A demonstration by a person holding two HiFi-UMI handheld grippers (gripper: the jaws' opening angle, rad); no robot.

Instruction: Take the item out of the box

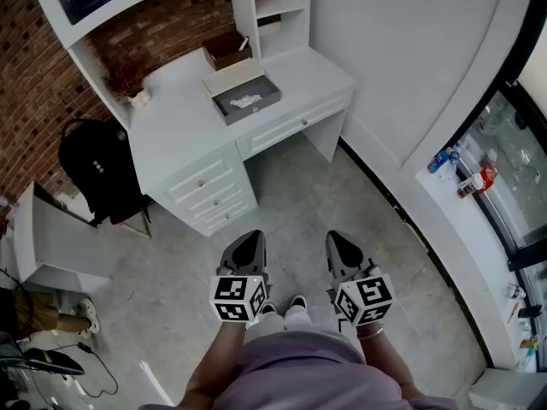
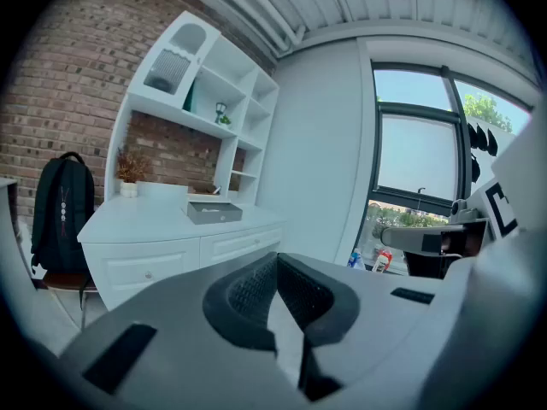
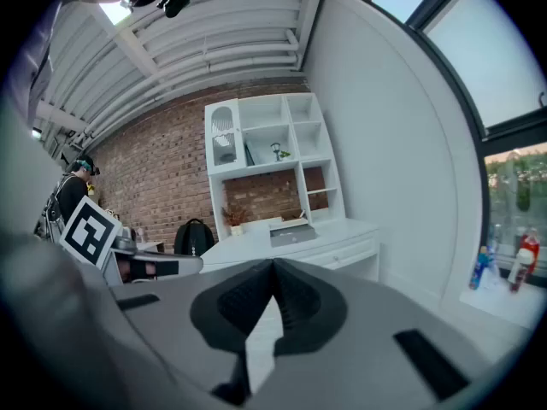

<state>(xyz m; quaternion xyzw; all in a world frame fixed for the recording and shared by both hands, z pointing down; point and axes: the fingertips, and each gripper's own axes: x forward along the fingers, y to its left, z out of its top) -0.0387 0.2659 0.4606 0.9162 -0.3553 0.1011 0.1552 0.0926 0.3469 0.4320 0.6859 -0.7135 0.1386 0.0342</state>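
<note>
Standing well back from desk [image 1: 171, 139]: box [image 1: 267, 97] with white item [image 1: 245, 102] lying dead ahead of left hand-held gripper [image 1: 247, 241]; right hand-held gripper [image 1: 340, 241] farther; both closed, empty.

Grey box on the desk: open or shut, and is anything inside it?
Open: the grey box has its lid lying back behind it, and a white item lies inside.

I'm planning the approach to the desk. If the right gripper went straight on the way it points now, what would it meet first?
Nothing close by: the right gripper, fingers shut, has open floor ahead. Its line probably ends at the white desk, near the grey box; depth is unclear.
</note>
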